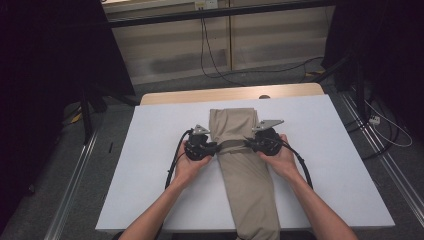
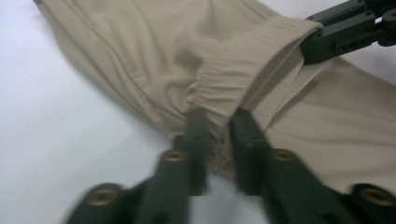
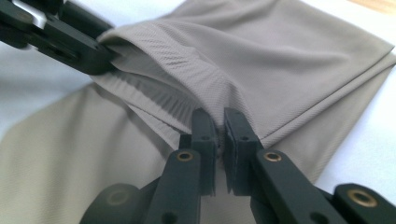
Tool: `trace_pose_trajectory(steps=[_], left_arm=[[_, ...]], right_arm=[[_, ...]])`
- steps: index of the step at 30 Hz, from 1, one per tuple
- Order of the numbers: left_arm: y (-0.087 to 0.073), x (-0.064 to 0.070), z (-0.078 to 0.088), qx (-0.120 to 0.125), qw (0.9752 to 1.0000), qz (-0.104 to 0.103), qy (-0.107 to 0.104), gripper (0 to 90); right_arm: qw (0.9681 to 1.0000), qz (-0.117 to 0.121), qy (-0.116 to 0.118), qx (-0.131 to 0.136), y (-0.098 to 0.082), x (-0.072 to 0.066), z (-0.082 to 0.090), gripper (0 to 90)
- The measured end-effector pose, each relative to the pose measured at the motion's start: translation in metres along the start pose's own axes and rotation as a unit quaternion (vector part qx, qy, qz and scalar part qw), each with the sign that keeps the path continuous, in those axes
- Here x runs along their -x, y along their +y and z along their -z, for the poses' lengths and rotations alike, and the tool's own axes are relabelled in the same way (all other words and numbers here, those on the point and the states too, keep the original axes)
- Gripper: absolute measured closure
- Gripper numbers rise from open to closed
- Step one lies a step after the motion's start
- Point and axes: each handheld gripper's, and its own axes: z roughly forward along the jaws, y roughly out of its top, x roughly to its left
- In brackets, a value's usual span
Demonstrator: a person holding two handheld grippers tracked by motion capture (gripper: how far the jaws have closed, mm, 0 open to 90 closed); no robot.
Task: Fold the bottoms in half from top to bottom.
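White-topped table with beige trousers point(image 1: 243, 165) lying lengthwise down its middle, from near the far edge to over the near edge.

Left gripper point(image 1: 216, 148) and right gripper point(image 1: 247, 144) each pinch one end of the ribbed waistband point(image 2: 243, 65), jaws narrowed tight on fabric, at opposite side edges of the trousers.
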Motion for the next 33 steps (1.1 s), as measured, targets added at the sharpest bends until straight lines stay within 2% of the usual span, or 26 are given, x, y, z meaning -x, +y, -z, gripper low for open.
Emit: trace_pose_trajectory(steps=[2, 5, 8, 10, 12, 16, 20, 22, 25, 29, 33], left_arm=[[0.006, 0.002, 0.003, 0.013, 0.9999, 0.009, -0.006, 84.0], [0.017, 0.005, 0.015, 0.034, 0.999, 0.016, -0.023, 84.3], [0.025, 0.014, 0.029, 0.045, 0.9983, 0.009, -0.035, 84.3], [0.025, 0.023, 0.038, 0.04, 0.998, 0.002, -0.048, 84.2], [0.019, 0.034, 0.046, 0.039, 0.9976, -0.005, -0.057, 84.2], [0.004, 0.052, 0.056, 0.028, 0.9967, -0.027, -0.072, 84.1], [-0.01, 0.07, 0.063, 0.022, 0.995, -0.038, -0.089, 84.1], [-0.011, 0.079, 0.069, 0.022, 0.9941, -0.048, -0.095, 84.1], [-0.017, 0.091, 0.08, 0.019, 0.9921, -0.054, -0.112, 84.1], [-0.032, 0.106, 0.091, 0.005, 0.9895, -0.064, -0.129, 84.1], [-0.046, 0.123, 0.096, -0.012, 0.9867, -0.075, -0.144, 84.0]], right_arm=[[1.0, -0.003, -0.003, 0.006, 0.005, 0.002, 0.006, 83.8], [0.9996, -0.012, 0.001, 0.024, 0.015, 0.007, 0.021, 83.9], [0.9992, -0.013, 0.005, 0.038, 0.021, 0.008, 0.039, 83.8], [0.999, -0.012, 0.009, 0.042, 0.021, 0.005, 0.05, 83.8], [0.9987, -0.015, 0.017, 0.046, 0.016, -0.001, 0.062, 83.8], [0.9986, -0.013, 0.033, 0.04, -0.004, -0.018, 0.08, 83.8], [0.9968, -0.039, 0.053, 0.045, -0.027, -0.031, 0.095, 83.8], [0.9976, -0.033, 0.051, 0.034, -0.032, -0.037, 0.102, 83.8], [0.9963, -0.041, 0.062, 0.043, -0.037, -0.046, 0.119, 83.8], [0.9967, -0.024, 0.073, 0.029, -0.052, -0.066, 0.135, 83.8], [0.9964, -0.017, 0.081, 0.017, -0.067, -0.083, 0.149, 83.7]])
